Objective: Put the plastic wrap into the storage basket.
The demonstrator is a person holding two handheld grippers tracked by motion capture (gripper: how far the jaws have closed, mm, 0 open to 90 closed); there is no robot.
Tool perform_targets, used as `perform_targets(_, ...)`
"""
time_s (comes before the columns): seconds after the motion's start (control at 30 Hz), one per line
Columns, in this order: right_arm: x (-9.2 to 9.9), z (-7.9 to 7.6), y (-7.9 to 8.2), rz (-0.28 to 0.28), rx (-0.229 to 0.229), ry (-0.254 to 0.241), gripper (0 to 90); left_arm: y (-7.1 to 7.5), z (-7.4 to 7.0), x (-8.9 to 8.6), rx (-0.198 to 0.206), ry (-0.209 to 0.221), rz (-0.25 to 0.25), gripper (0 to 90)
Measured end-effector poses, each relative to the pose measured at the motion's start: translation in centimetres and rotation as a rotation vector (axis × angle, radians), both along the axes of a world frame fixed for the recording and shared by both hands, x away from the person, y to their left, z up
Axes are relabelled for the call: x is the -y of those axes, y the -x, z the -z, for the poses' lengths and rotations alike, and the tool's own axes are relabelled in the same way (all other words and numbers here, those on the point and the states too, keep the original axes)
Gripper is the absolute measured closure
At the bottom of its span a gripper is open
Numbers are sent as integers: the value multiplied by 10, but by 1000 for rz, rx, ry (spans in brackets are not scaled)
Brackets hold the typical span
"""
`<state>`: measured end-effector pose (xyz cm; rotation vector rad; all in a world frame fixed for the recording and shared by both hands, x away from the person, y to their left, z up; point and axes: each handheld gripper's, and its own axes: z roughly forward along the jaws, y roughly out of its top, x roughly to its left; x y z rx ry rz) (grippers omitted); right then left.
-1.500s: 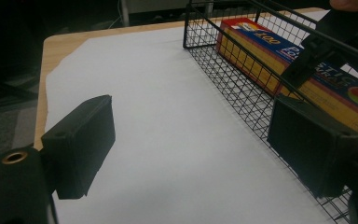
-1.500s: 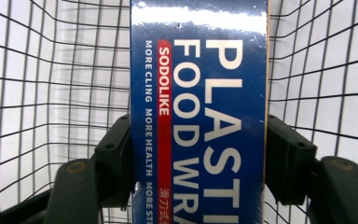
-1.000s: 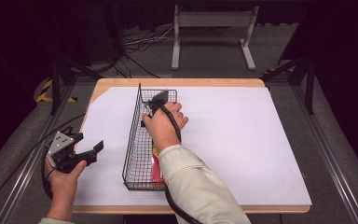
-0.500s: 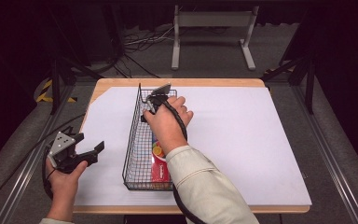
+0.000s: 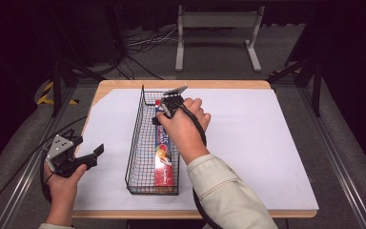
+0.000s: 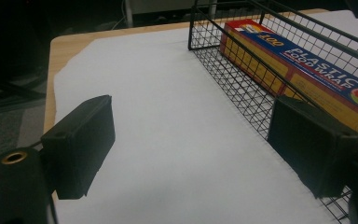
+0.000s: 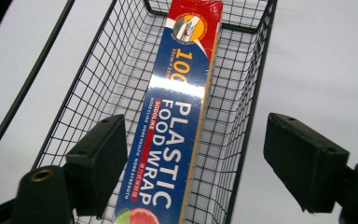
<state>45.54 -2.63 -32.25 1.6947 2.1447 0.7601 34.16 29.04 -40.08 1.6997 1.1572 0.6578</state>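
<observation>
High view: the long red, blue and yellow cardboard box of plastic food wrap (image 5: 166,152) is lying lengthwise on the floor of the narrow black wire mesh basket (image 5: 134,148), which is standing on the white sheet covering the wooden desk (image 5: 248,143).
Right gripper: the right gripper (image 5: 167,106) is hanging above the far half of the basket, clear of the box; compared with a second ago the right hand (image 5: 183,129) is sitting farther up and toward the far end of the basket.
Right gripper view: the fingers (image 7: 100,158) are standing wide, having just been opening, with nothing pressed between them; the box (image 7: 177,121) is lying below, inside the basket (image 7: 249,116).
Left gripper: the left gripper (image 5: 86,156) is waiting off the near left edge of the desk, in the same spot as a second ago.
Left gripper view: its fingers (image 6: 81,144) are spread wide over the bare white sheet, holding nothing, with the basket (image 6: 242,79) and the box (image 6: 303,70) to one side.
Meaning: the box seems to be released and settled in the basket, so the placing step looks finished and the right hand appears to be backing away.
</observation>
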Motion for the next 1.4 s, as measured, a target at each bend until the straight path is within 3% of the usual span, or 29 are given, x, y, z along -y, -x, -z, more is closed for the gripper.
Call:
perform_targets(0.03,8,-2,1,-21,10,-24,217,0,0,-2,-1,0,1,152)
perform_targets(0.23,34,-8,4,-95,61,-34,207,1,-1,-5,-3,0,4,149)
perform_targets(0.4,67,-15,5,-161,105,-31,221,1,-1,-4,-10,-7,23,146)
perform_targets(0.47,84,-19,7,-186,135,-59,221,1,0,-3,-14,-17,24,146)
perform_targets(0.53,91,-21,9,-195,148,-65,221,1,0,-2,-11,-23,22,146)
perform_targets(0.73,146,-33,14,-222,184,-123,222,-1,2,1,-22,-43,9,148)
perform_targets(0.83,164,-34,18,-227,194,-139,221,-1,3,2,-25,-43,12,148)
perform_targets(1.0,192,-31,24,-235,216,-160,216,-2,3,3,-22,-44,18,148)
perform_targets(1.1,200,-28,27,-247,219,-159,213,-2,4,4,-23,-36,16,148)
perform_targets(1.4,236,2,41,-285,301,-155,202,-1,10,4,-24,-40,29,146)
